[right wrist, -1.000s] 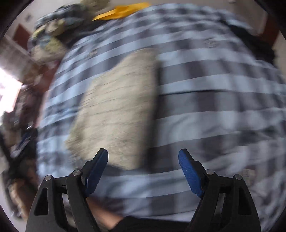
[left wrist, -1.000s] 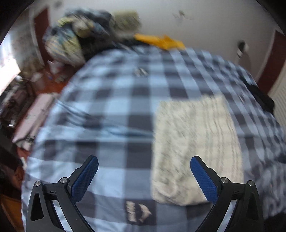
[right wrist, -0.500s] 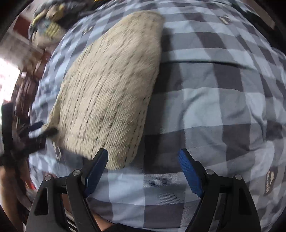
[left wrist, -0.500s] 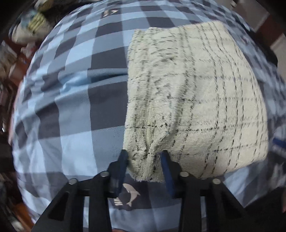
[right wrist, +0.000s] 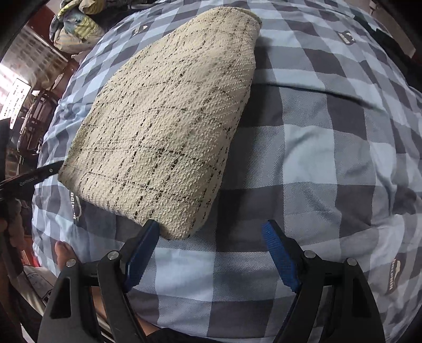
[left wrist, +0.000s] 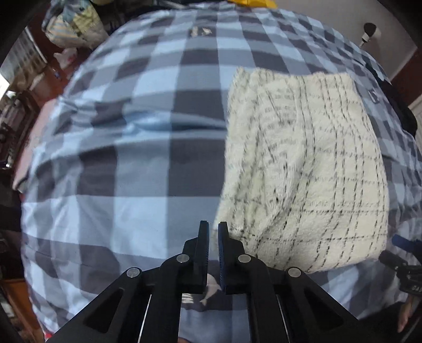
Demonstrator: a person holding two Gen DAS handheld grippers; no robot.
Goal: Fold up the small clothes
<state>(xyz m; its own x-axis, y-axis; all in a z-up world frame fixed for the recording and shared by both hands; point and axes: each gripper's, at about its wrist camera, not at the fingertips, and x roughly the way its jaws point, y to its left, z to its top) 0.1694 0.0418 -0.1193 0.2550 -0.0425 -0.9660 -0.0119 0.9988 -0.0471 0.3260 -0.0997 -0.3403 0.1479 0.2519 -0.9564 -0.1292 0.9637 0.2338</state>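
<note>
A cream cloth with thin black check lines lies folded on the blue and grey checked bedspread. My left gripper is shut at the cloth's near left corner, its jaws almost together; the corner sits just right of the fingertips, and I cannot tell whether cloth is pinched. In the right wrist view the cloth lies ahead and to the left. My right gripper is open, its left finger at the cloth's near right corner. The left gripper's tip touches the cloth's left corner.
A pile of bedding and clothes sits at the bed's far left. A yellow item lies at the far edge. Dark clothing lies at the bed's right side. Furniture stands left of the bed.
My left gripper went from wide open to closing around the cloth's near left corner, then shut and drew back. My right gripper came down to the cloth's near right corner, staying open.
</note>
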